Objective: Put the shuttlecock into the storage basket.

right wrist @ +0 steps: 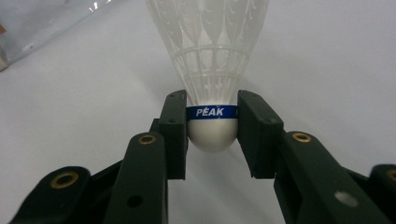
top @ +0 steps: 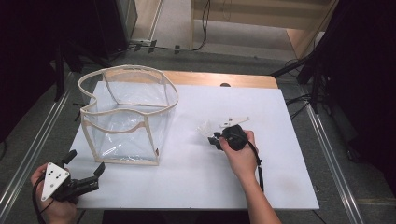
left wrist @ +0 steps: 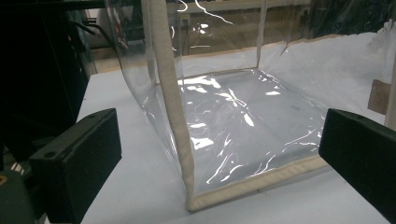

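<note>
On the white board (top: pixel 196 186) over the wooden table, high view: clear plastic bag (top: pixel 127 116) with cream fabric trim stands upright and open-topped toward the left far part of the board. Left gripper (top: pixel 85 164) sits at the board's near left corner, held in the person's left hand (top: pixel 52 198), grey three-cornered plate on top, jaws spread wide with nothing between them, pointing toward the bag's near left corner. Right gripper (top: pixel 212 136) lies near the board's middle, right of the bag and well apart from it, in the right hand (top: pixel 240 156). White shuttlecock (top: pixel 206 128) at its tip, feathered skirt pointing away toward the far left.

Left gripper view: both black jaws stand far apart at either edge of the picture. Between and beyond them, the bag's near corner seam (left wrist: pixel 173 112) rises upright; the bottom trim rests on the board. Jaws clear of the bag, not touching.

Right gripper view: jaws narrowed onto the shuttlecock (right wrist: pixel 210 70), pads pressing either side of the white cork base at its blue band (right wrist: pixel 211 112) printed "PEAK". Rounded cork end faces the camera; skirt fans away. Whether it rests on the board or hangs just above it, cannot tell.
</note>
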Demonstrator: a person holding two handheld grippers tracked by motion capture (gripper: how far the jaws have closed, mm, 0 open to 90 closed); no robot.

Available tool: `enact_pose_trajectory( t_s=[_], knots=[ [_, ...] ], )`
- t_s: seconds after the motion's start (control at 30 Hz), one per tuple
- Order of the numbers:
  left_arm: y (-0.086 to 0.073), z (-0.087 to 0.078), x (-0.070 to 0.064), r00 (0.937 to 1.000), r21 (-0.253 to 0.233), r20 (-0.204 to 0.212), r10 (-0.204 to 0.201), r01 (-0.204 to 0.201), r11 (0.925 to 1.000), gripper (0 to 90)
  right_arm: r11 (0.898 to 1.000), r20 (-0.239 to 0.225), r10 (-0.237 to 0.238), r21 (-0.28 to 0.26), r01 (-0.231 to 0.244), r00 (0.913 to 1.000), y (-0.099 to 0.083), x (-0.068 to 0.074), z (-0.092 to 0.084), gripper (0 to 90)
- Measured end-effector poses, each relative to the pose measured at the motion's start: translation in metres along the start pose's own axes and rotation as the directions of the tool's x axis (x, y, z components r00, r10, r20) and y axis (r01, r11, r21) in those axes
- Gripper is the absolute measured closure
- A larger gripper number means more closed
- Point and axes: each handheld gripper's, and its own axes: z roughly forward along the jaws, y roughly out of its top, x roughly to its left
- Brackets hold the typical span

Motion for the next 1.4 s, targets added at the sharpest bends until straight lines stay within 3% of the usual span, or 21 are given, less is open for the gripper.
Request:
enact_pose_trajectory(
  t_s=[0.4,1.4],
  knots=[
    [0.000,0.001,-0.001,1.0000,0.007,-0.003,0.009,-0.009,0.9999,0.0,0.998,-0.011,0.008,-0.056,-0.009,0.9999,0.000,-0.002,-0.014,63.3],
    [0.000,0.001,-0.001,0.9999,0.010,0.003,0.010,-0.010,0.9999,0.0,0.993,-0.025,0.003,-0.116,-0.006,0.9997,0.019,0.003,-0.034,63.3]
  ],
)
